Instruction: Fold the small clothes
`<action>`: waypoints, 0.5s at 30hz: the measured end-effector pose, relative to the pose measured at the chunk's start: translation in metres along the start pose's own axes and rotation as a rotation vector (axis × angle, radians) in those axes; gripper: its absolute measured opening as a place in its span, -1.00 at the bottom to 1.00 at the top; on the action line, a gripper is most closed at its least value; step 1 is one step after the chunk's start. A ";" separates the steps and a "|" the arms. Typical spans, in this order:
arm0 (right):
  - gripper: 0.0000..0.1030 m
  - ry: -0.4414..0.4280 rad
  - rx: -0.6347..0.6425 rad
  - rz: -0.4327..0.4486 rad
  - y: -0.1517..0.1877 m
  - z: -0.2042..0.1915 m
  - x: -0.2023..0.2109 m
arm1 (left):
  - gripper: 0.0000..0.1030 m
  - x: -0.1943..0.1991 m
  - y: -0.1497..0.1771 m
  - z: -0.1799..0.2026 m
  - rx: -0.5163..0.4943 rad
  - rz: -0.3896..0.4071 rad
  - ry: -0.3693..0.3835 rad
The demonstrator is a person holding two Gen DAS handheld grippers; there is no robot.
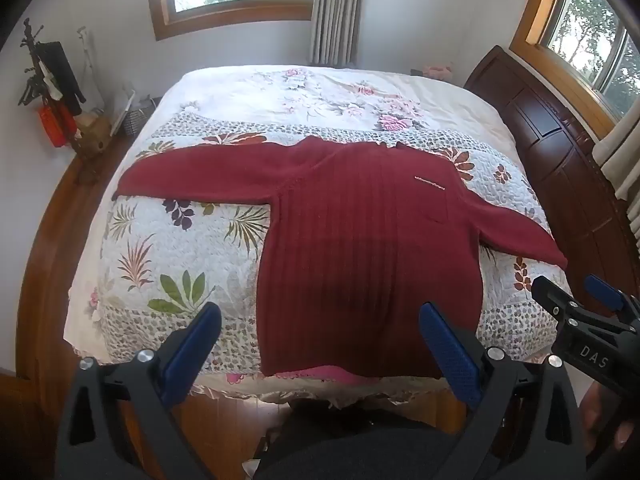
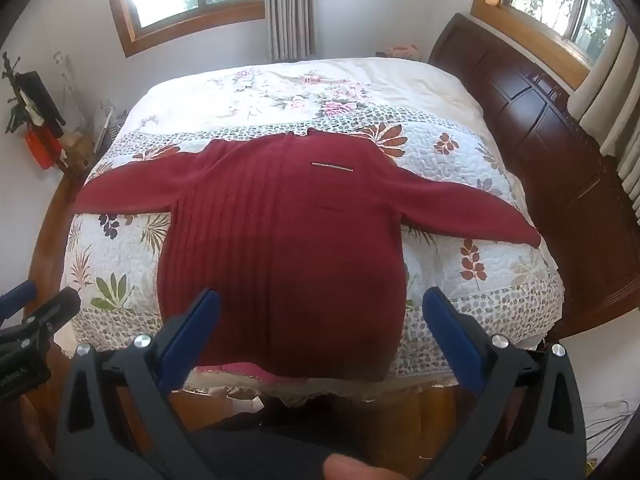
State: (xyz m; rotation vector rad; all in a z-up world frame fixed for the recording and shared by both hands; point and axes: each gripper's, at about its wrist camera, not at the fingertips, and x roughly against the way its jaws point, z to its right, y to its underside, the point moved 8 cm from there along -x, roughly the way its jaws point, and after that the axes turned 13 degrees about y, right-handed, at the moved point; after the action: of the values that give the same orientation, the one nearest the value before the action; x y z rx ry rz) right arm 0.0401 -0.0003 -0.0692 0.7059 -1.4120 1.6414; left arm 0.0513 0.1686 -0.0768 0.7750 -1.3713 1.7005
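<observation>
Left wrist view: my left gripper (image 1: 320, 344) hangs with its blue fingers (image 1: 192, 344) spread wide and nothing between them, just short of the hem of the sweater (image 1: 360, 240). My right gripper (image 1: 576, 300) pokes in at the right edge here; its fingers seem to stand apart too. Beyond them the red sweater lies flat on the quilt (image 1: 168, 248), front up, both sleeves spread out, collar away from me, hem at the near bed edge. Only this view shows the full left sleeve clear of the gripper. Right wrist view: my right gripper (image 2: 320, 340) is plainly wide open and empty over the hem, and the chest pocket (image 2: 332, 188) sits nearer the centre. The headboard (image 2: 520, 92) stands to the right.
</observation>
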 end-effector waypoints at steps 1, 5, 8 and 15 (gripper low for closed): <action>0.95 -0.001 0.000 -0.004 0.000 0.000 0.000 | 0.93 0.000 0.000 0.000 0.000 0.000 0.000; 0.95 -0.001 0.002 -0.004 0.000 0.000 0.000 | 0.93 0.001 0.000 0.001 0.002 0.001 0.002; 0.95 0.000 0.004 -0.002 -0.001 0.001 0.000 | 0.93 0.000 0.003 0.001 0.003 0.003 0.001; 0.95 0.000 -0.001 -0.001 0.000 0.000 0.000 | 0.93 0.003 0.003 0.000 0.006 0.003 0.004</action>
State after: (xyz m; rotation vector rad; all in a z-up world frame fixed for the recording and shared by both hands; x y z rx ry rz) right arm 0.0400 -0.0007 -0.0693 0.7063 -1.4123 1.6402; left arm 0.0477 0.1694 -0.0758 0.7728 -1.3659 1.7076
